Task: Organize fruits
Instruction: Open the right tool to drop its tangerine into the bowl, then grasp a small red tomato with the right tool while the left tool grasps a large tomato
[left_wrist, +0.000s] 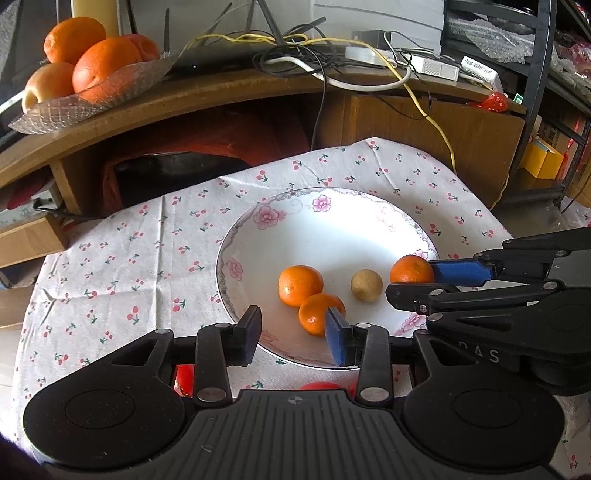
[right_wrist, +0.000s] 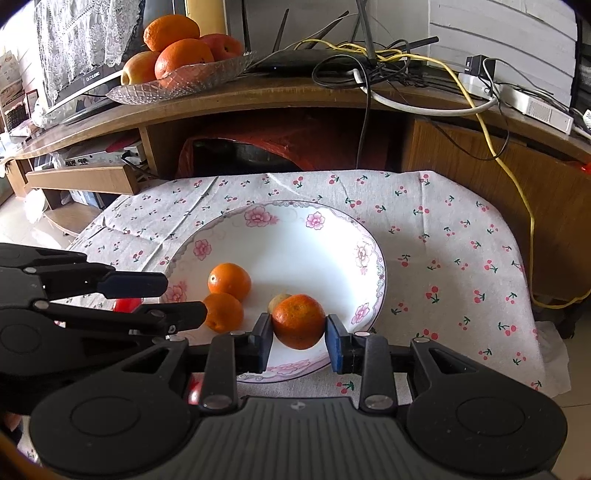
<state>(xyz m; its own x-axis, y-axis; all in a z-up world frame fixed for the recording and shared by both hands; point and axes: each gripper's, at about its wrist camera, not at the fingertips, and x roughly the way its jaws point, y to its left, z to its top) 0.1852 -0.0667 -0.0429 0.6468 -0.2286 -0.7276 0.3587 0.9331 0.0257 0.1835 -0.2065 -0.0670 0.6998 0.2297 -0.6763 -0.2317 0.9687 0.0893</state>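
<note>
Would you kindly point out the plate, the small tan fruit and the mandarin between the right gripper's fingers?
plate (right_wrist: 295, 243): right wrist view, on the bare white inside.
small tan fruit (left_wrist: 366, 285): left wrist view, on its middle.
mandarin (right_wrist: 298, 321): right wrist view, on its front, between the right gripper (right_wrist: 299, 341) fingers.

Red fruits (left_wrist: 319, 386) hide mostly under the left gripper (left_wrist: 293, 334); a small tan fruit (right_wrist: 277, 300) sits half-hidden behind the clamped mandarin (right_wrist: 299, 320).
</note>
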